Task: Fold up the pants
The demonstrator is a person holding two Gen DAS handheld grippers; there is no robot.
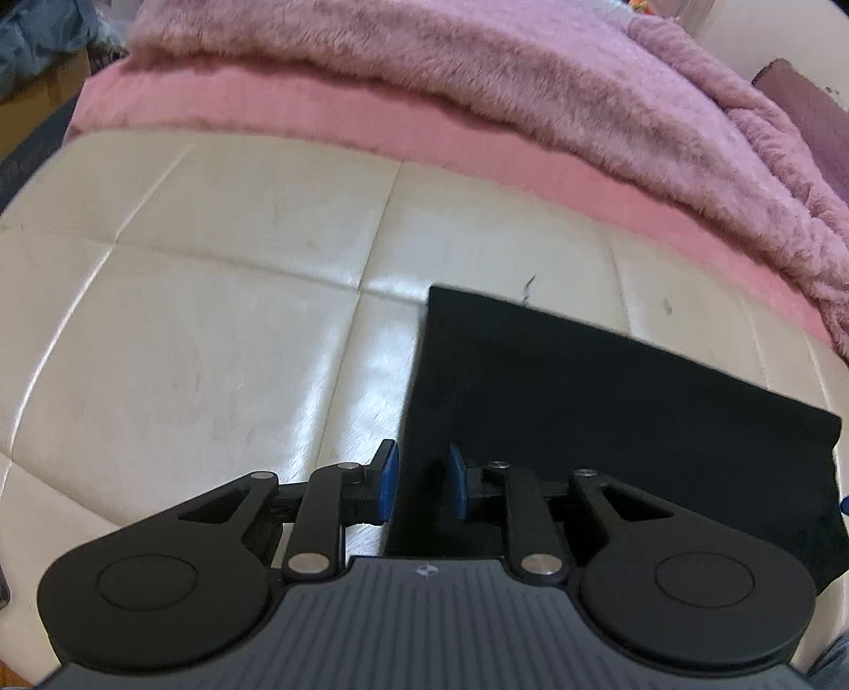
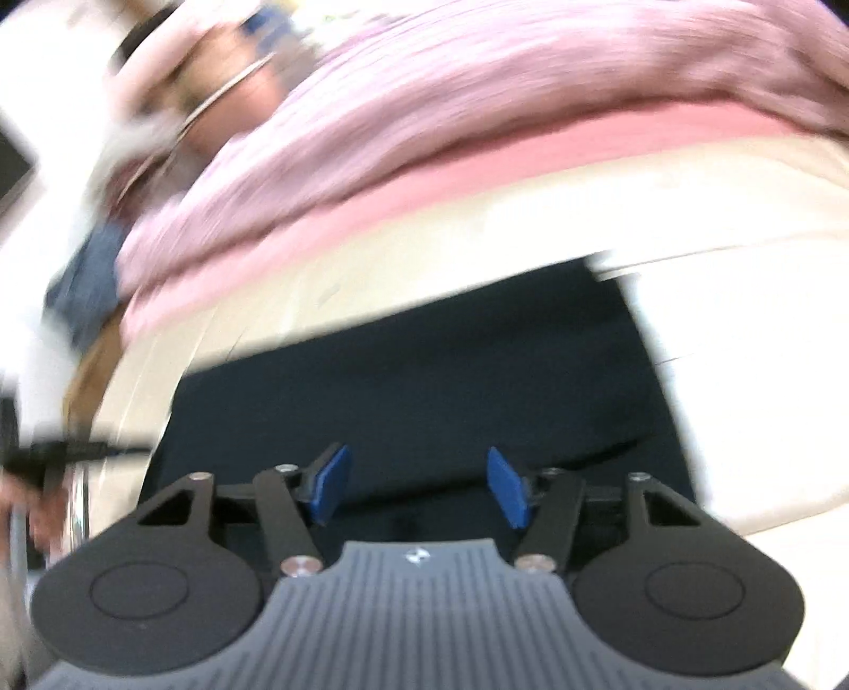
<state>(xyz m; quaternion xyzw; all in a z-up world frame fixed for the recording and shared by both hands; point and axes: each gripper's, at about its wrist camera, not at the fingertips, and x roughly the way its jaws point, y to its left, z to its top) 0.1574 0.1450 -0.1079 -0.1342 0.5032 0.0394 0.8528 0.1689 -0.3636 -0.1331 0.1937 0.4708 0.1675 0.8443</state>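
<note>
The black pants lie flat as a folded rectangle on the cream cushioned surface, right of centre in the left wrist view. My left gripper hangs over their left edge with its blue pads slightly apart; nothing is pinched, the cloth lies beneath the gap. The right wrist view is motion-blurred. There the pants fill the middle, and my right gripper stands wide open above them with nothing between its blue pads.
A pink sheet and a fluffy mauve blanket run along the far side of the cream surface. Blue cloth lies beyond the far left corner. Blurred clutter shows at the upper left of the right wrist view.
</note>
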